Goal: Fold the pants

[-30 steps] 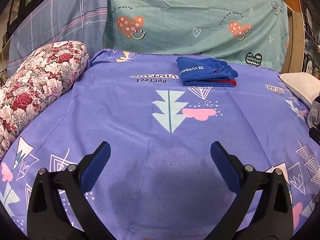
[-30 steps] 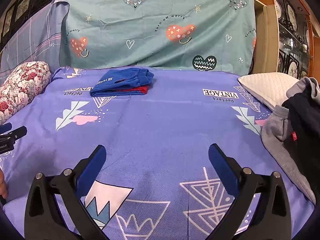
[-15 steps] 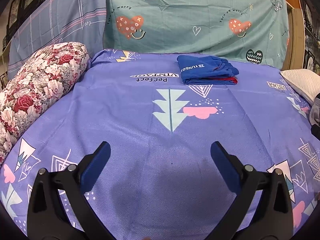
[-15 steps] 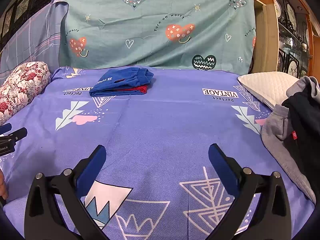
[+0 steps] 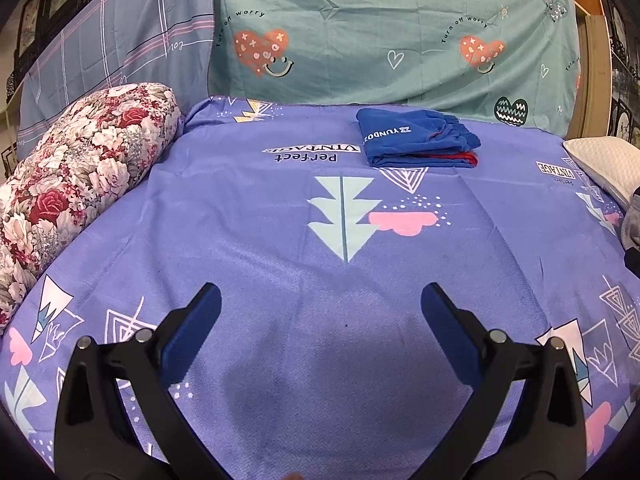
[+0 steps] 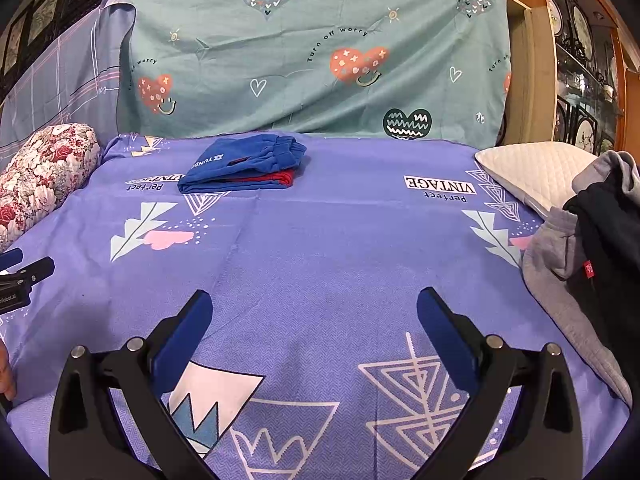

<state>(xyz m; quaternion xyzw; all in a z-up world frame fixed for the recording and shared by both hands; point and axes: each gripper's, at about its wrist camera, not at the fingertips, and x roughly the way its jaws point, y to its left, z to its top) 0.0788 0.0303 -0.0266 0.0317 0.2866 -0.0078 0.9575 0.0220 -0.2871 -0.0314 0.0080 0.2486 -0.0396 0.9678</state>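
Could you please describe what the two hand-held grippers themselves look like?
The left hand-held gripper and right hand-held gripper look alike: black, angular arms with silver rivets, splaying into a V, tipped with flat blue fingers. No cables or sleeves show.

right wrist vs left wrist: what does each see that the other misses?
Only right wrist: the dark garment on the grey garment at right, the left gripper's fingers at the left edge, the glass cabinet.
Only left wrist: nothing distinct.
Both: folded blue pants, floral bolster, white pillow, purple sheet, each gripper open.
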